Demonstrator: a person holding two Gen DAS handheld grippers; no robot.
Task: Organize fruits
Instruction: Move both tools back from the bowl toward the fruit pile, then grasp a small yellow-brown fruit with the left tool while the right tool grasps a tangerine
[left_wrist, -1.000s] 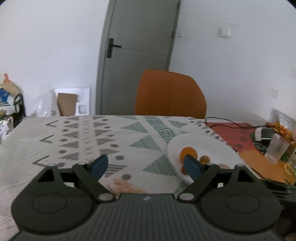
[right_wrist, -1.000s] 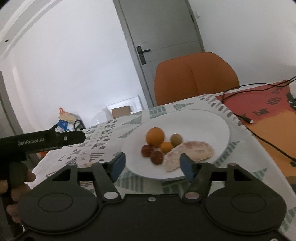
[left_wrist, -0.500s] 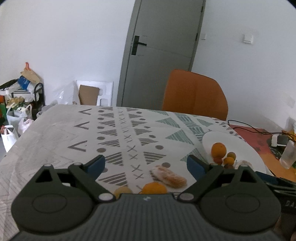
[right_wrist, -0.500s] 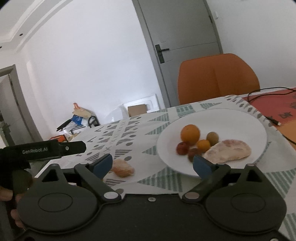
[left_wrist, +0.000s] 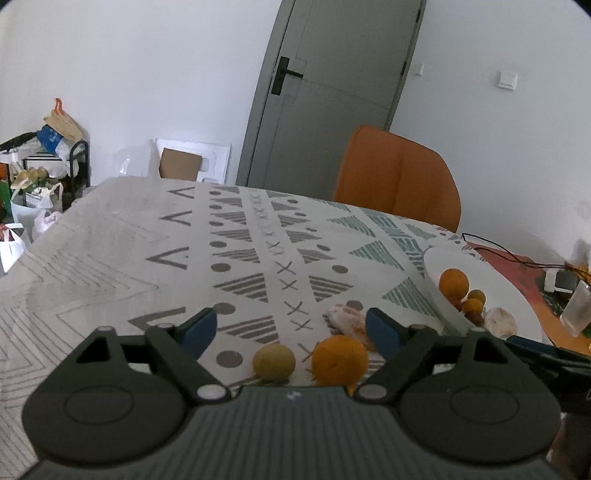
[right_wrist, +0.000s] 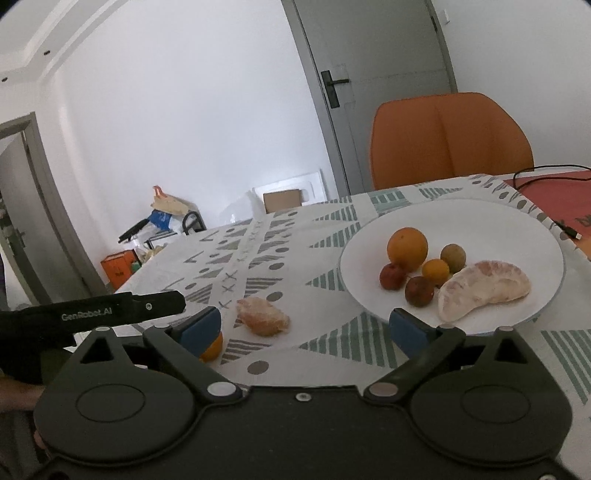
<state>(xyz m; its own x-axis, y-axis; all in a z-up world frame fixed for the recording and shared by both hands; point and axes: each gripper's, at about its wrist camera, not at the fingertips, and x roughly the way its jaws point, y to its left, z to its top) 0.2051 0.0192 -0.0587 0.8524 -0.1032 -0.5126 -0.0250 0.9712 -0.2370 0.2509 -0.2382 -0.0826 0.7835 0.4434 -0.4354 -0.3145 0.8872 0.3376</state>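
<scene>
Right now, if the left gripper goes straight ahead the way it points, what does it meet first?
Probably the orange and the yellowish round fruit, both on the tablecloth between the open fingers of the left gripper. Depth is unclear.

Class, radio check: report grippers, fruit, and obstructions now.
Left gripper and right gripper open, empty. Orange, yellow fruit, peeled segment off the plate. Nothing blocking.

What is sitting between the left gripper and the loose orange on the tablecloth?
Nothing visible. The left gripper is open, and the round orange lies on the patterned tablecloth between its fingers, beside a yellowish round fruit. A peeled citrus segment lies just beyond, toward the white plate.
</scene>
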